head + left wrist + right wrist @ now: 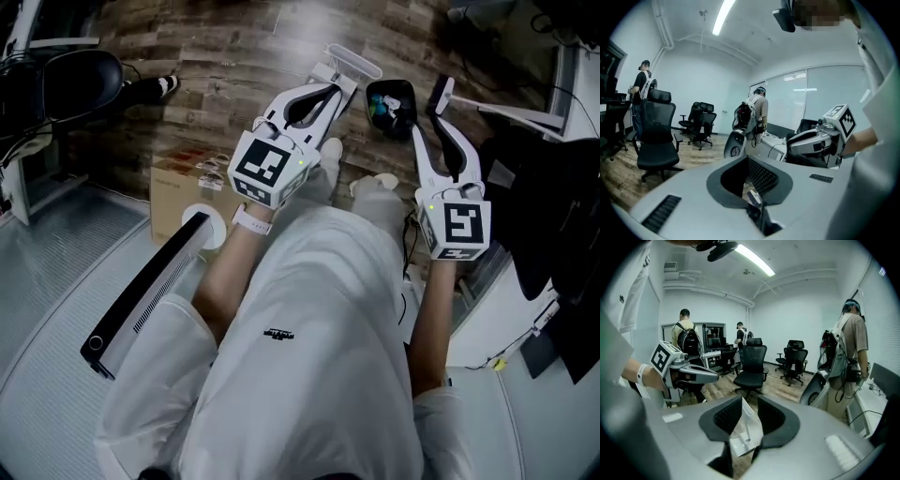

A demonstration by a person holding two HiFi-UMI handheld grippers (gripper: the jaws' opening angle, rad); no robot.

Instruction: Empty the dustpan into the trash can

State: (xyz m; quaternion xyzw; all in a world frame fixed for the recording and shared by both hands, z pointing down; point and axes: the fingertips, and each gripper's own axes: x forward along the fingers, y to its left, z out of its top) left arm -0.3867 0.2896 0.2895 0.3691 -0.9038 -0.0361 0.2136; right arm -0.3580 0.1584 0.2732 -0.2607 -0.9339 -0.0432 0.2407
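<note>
A small black trash can (390, 101) with coloured scraps inside stands on the wood floor ahead of me. A white dustpan (352, 62) lies on the floor just left of it, past the tip of my left gripper (339, 89). That gripper is raised in front of my body, its jaws shut with nothing between them (747, 183). My right gripper (441, 94) is raised beside the can with its jaws apart (749, 416). Through their gap the white dustpan (744, 430) shows over the floor, and the pads do not press on it.
A cardboard box (183, 192) and a long black bar-shaped device (145, 286) sit at my left. A white desk (506, 300) with cables stands at my right. Black office chairs (752, 364) and standing people (851, 348) fill the room beyond.
</note>
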